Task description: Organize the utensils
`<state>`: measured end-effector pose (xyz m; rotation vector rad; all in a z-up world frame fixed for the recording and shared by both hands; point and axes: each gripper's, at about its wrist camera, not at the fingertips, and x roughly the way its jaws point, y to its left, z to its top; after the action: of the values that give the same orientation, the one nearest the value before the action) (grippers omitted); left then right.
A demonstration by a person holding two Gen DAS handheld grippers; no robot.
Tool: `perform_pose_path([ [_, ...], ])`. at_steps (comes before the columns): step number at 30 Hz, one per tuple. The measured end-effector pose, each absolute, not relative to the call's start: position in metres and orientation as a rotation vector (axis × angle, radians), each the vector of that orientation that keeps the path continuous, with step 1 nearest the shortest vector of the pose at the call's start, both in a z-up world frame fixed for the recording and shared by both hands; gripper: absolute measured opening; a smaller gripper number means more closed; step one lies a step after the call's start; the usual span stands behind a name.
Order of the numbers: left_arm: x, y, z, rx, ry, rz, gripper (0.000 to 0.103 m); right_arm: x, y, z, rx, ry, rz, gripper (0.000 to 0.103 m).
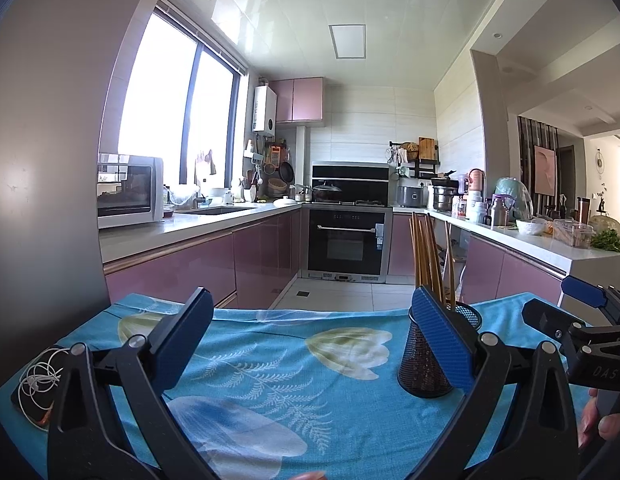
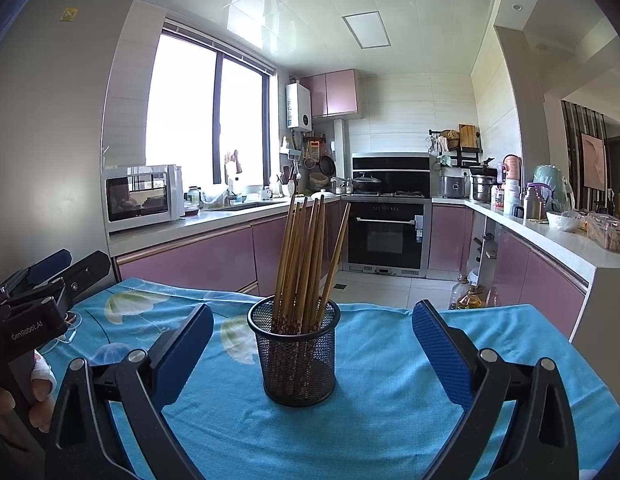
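A black mesh cup (image 2: 298, 354) stands upright on the blue floral cloth (image 2: 389, 420), with several wooden chopsticks (image 2: 306, 260) standing in it. My right gripper (image 2: 313, 340) is open and empty, its blue pads either side of the cup but nearer to me. My left gripper (image 1: 310, 332) is open and empty over the cloth; the cup (image 1: 423, 360) sits behind its right pad, with the chopsticks (image 1: 429, 256) rising above. The right gripper also shows in the left wrist view (image 1: 581, 320), and the left one in the right wrist view (image 2: 46, 280).
A coiled white cable (image 1: 40, 376) lies at the cloth's left edge. Beyond the table are pink kitchen cabinets (image 2: 190, 256), a microwave (image 2: 142, 196), an oven (image 2: 383, 236), and a cluttered counter (image 2: 557, 216) at right. Bottles (image 2: 469, 296) stand on the floor.
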<state>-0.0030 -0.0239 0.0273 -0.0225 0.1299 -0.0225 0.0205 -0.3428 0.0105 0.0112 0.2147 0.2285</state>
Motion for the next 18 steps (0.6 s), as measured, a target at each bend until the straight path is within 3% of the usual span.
perform_pose_path([
  [18, -0.0031, -0.0232, 0.0273, -0.026, 0.134, -0.018, 0.098, 0.0231, -0.3437, 0.0102, 0.016, 0.213, 0.224, 0.097],
])
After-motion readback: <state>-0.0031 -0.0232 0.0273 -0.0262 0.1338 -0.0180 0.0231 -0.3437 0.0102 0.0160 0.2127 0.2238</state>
